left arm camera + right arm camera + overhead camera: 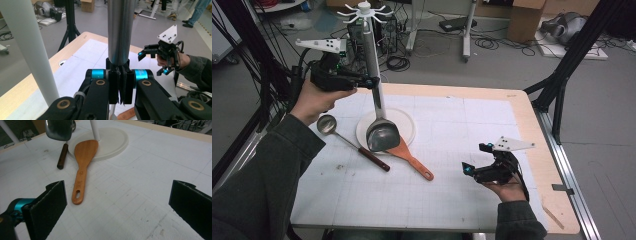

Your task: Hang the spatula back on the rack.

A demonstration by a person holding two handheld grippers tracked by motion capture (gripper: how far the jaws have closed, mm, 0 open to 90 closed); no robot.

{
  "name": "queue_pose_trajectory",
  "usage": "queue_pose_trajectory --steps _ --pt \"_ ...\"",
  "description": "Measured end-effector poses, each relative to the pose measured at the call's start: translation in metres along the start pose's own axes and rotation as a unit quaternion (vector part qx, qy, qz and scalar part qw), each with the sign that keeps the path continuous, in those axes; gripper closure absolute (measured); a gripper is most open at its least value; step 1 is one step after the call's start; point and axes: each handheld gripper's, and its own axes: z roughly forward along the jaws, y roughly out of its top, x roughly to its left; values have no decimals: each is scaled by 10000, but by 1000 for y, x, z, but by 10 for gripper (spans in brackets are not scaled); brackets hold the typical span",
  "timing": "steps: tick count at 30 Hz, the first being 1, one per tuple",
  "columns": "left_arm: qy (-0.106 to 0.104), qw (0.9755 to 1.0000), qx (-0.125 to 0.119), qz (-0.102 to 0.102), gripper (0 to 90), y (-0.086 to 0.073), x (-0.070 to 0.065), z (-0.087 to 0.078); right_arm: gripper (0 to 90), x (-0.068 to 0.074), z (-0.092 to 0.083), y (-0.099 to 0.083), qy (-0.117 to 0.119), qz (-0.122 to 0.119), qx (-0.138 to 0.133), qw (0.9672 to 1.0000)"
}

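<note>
My left gripper (pixel 373 83) (pixel 121 76) is shut on the steel handle (pixel 119 30) of a large steel spoon. The spoon's bowl (pixel 383 135) (pixel 59 129) hangs low over the edge of the rack's round white base (pixel 406 122) (pixel 112 141). The white rack pole (pixel 27 50) (pixel 94 128) stands right beside the held handle, and its hooked top (pixel 363 8) rises above. A wooden spatula (pixel 410 157) (pixel 82 165) lies on the mat with its blade against the base. My right gripper (pixel 470 170) (pixel 117 202) rests open near the table's right front, with nothing between its jaws.
A small ladle (pixel 327 124) with a dark wooden handle (pixel 62 156) lies left of the base. The white gridded mat (pixel 452 125) covers the wooden table. Cables, stands and boxes crowd the floor behind.
</note>
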Motion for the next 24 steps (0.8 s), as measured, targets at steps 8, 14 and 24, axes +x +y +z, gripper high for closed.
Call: queue_pose_trajectory --steps 8,14,24 --pt "48 10000 33 -46 871 -1 4 0 5 0 0 0 9 -16 -14 10000" --pt "101 9999 82 -76 871 -2 6 1 5 0 1 0 20 -14 -18 10000" --pt "178 9996 204 -123 867 -5 10 4 5 -1 0 0 36 -12 -51 10000"
